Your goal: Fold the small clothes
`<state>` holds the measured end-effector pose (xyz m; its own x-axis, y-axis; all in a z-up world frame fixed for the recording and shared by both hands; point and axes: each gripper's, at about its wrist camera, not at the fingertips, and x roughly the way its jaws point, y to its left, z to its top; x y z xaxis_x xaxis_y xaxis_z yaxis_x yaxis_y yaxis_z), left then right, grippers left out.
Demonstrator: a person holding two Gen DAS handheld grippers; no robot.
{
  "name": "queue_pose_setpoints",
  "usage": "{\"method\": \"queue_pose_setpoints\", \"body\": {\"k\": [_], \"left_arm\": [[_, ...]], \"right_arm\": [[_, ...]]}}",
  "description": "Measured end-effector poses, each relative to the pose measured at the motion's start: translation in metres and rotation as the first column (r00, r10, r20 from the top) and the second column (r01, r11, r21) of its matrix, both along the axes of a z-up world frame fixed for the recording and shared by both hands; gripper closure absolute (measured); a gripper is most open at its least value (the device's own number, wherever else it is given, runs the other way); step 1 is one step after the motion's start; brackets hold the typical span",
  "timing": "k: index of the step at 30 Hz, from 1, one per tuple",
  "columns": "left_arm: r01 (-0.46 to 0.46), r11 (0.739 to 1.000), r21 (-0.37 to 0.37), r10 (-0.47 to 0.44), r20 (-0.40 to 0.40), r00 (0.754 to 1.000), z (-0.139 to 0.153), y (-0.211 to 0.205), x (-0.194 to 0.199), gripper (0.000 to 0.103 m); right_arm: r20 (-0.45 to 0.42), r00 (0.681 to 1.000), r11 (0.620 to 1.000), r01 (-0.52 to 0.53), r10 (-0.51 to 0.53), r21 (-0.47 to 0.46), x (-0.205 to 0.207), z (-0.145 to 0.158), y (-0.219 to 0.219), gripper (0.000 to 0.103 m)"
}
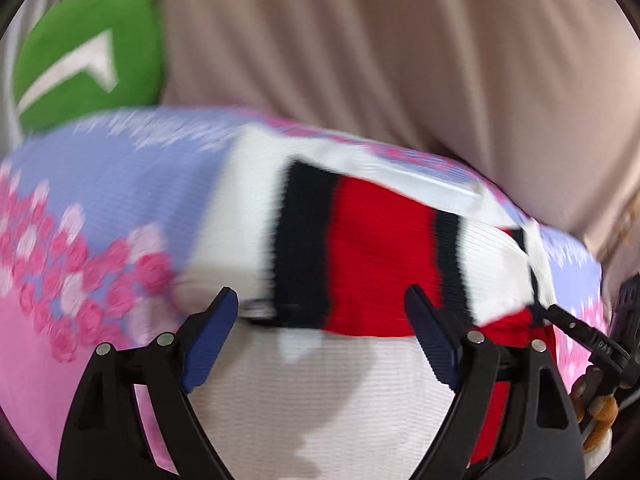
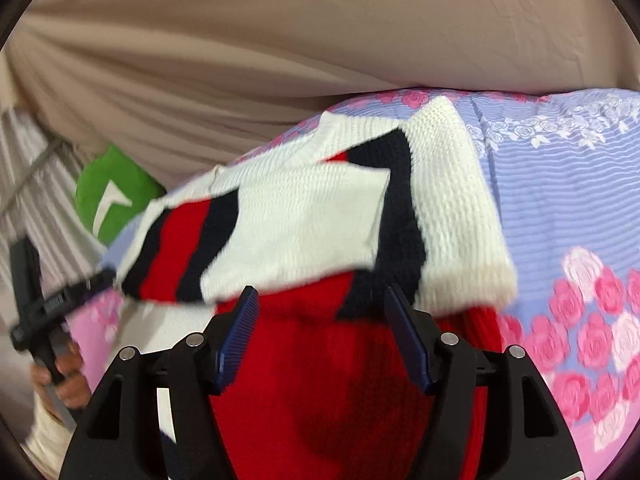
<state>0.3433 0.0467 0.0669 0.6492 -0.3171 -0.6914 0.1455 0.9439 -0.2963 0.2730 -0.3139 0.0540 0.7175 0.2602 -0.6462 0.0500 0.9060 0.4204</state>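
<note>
Listing largest first, with the sweater as landmark: beige curtain (image 2: 280, 40), hanging in folds behind the sweater and filling the background. Flowered bedspread (image 2: 560, 200), lilac and pink with rose print, lying under the sweater and showing on both sides of it. Sweater (image 2: 312, 216), small knit in white, red and navy bands, lying on the bedspread with one banded sleeve folded across its body and a white ribbed cuff to the side; partly folded by the look of it. Green cushion (image 2: 116, 188), with a white mark, behind the sweater's far edge against the curtain. Left gripper (image 1: 320, 320), jaws spread wide over the sweater's banded part, nothing between the pads; this view is smeared. Right gripper (image 2: 320, 320), jaws apart above the sweater's red panel, pinching nothing. Hand (image 2: 68, 380), at the sweater's side, gripping the black handle of the other tool. Step in hand, as judged: a sleeve fold set down and both tools let go, next fold pending. Handling note: thick knit springs back, so take a full bite at the hem edge with both tools level, carry it over evenly, and lay it square on the folded sleeve without dragging that sleeve loose.
</note>
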Motion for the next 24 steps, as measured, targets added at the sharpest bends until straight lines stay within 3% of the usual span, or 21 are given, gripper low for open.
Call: {"method": "queue_pose_setpoints", "body": {"k": [5, 7, 8, 9, 10, 11, 12, 14, 16, 18, 20, 22, 24], "left_arm": [[-0.032, 0.986, -0.166, 0.014, -0.109, 0.994, -0.019, 0.031, 0.013, 0.020], [-0.049, 0.982, -0.182, 0.026, -0.127, 0.992, -0.026, 0.032, 0.018, 0.022], [-0.064, 0.983, -0.174, 0.041, -0.130, 0.991, -0.027, 0.032, 0.023, 0.025], [-0.073, 0.984, -0.164, 0.051, -0.134, 0.990, -0.026, 0.030, 0.027, 0.043], [-0.088, 0.986, -0.143, 0.068, -0.141, 0.988, -0.025, 0.028, 0.033, 0.074], [-0.111, 0.986, -0.126, 0.093, -0.142, 0.985, -0.023, 0.028, 0.038, 0.086], [-0.136, 0.983, -0.126, 0.121, -0.123, 0.985, -0.017, 0.030, 0.039, 0.088], [-0.165, 0.979, -0.120, 0.159, -0.061, 0.985, -0.004, 0.031, 0.031, 0.089], [-0.185, 0.979, -0.083, 0.186, 0.003, 0.983, 0.003, 0.028, 0.020, 0.090], [-0.175, 0.984, -0.040, 0.175, 0.005, 0.984, -0.004, 0.025, 0.019, 0.090], [-0.172, 0.985, 0.011, 0.172, -0.024, 0.985, -0.021, 0.019, 0.023, 0.090], [-0.158, 0.987, 0.037, 0.160, -0.063, 0.985, -0.039, 0.012, 0.027, 0.090], [-0.160, 0.985, 0.062, 0.163, -0.046, 0.986, -0.044, 0.009, 0.025, 0.090]], "right_arm": [[-0.098, 0.993, 0.998, 0.070, -0.070, -0.003, 0.043, -0.016, -0.009, 0.038], [-0.099, 0.993, 0.997, 0.061, -0.066, -0.055, 0.054, -0.015, 0.001, 0.047], [-0.099, 0.994, 0.997, 0.035, -0.042, -0.064, 0.059, -0.012, 0.007, 0.075], [-0.103, 0.995, 0.998, 0.008, -0.014, -0.060, 0.064, -0.006, 0.013, 0.094], [-0.072, 0.997, 0.999, -0.001, -0.003, -0.050, 0.065, 0.007, 0.018, 0.094], [0.007, 1.000, 0.999, -0.012, 0.013, -0.052, 0.060, 0.031, 0.024, 0.094], [0.074, 0.997, 0.998, -0.033, 0.036, -0.051, 0.054, 0.049, 0.027, 0.094], [0.269, 0.960, 0.997, -0.077, 0.078, -0.014, 0.024, 0.098, 0.030, 0.095], [0.361, 0.930, 0.997, -0.080, 0.071, 0.010, 0.003, 0.114, 0.022, 0.095], [0.312, 0.950, 0.999, -0.022, 0.029, -0.028, 0.006, 0.094, 0.012, 0.095], [0.080, 0.996, 0.990, 0.040, -0.029, -0.136, 0.039, 0.033, 0.001, 0.095], [-0.099, 0.993, 0.979, 0.046, -0.067, -0.196, 0.060, -0.022, -0.007, 0.095], [-0.009, 0.998, 0.992, 0.060, -0.061, -0.111, 0.043, -0.007, -0.012, 0.096]]}}
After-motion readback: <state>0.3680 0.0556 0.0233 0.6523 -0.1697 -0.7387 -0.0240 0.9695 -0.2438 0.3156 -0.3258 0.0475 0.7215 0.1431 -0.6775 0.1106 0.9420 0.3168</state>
